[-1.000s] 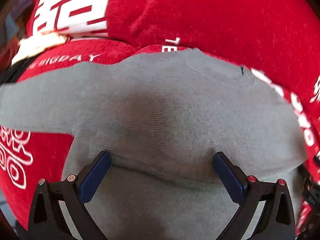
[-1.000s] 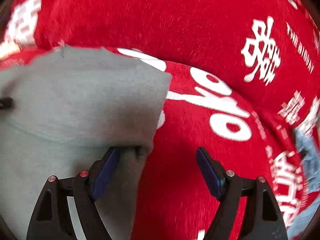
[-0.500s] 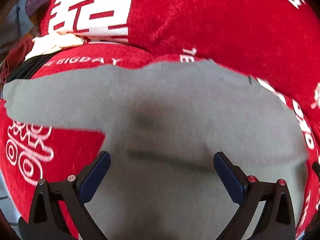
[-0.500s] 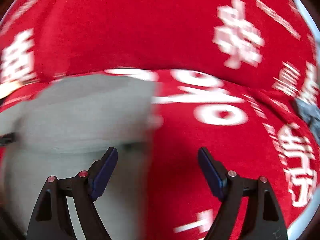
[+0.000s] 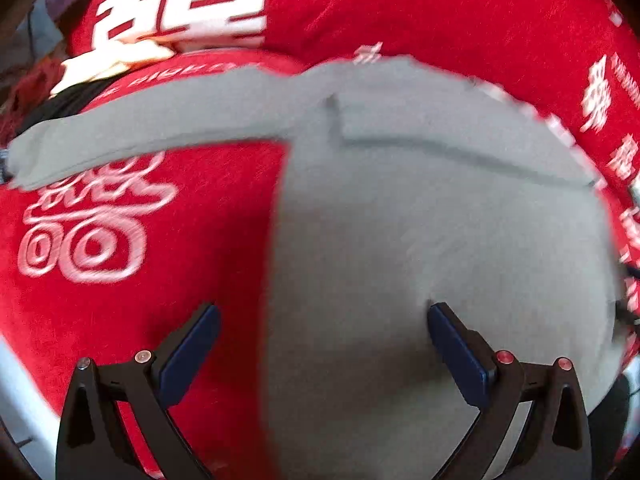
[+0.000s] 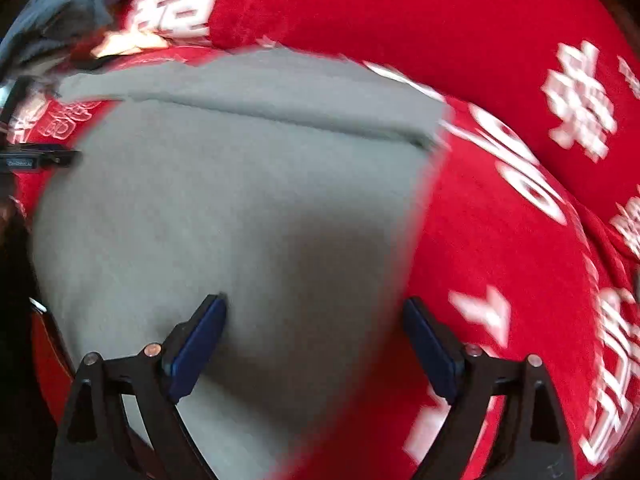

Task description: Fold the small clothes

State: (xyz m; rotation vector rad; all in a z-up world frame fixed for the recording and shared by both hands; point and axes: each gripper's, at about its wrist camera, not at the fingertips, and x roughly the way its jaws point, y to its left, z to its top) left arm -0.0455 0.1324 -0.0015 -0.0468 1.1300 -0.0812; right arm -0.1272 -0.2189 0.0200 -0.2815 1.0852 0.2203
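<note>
Garment: we see the grey top (image 5: 420, 216) lying flat on the red printed cover (image 5: 132, 312), filling the centre and 3 o'clock side of the left wrist view and the centre to 9 o'clock side of the right wrist view (image 6: 224, 184).
Fold so far: we judge one fold is in; a straight layered edge crosses the body toward 12 o'clock, with a doubled band of cloth above it.
Left to do: one sleeve (image 5: 132, 136) lies stretched out toward 9 o'clock in the left view, unfolded; we think it needs bringing in, then the body halved.
Left gripper (image 5: 324, 344): jaws wide, holding nothing; it hangs astride the garment's left edge at 6 o'clock. Whether the tips touch cloth we cannot tell.
Right gripper (image 6: 316, 340): jaws wide, holding nothing, over the garment's right edge, its shadow dark on the cloth.
Containers: we see none; only loose clothes (image 5: 60, 60) heaped near 10 o'clock, too blurred to sort.
Sharpness: both views are smeared.
</note>
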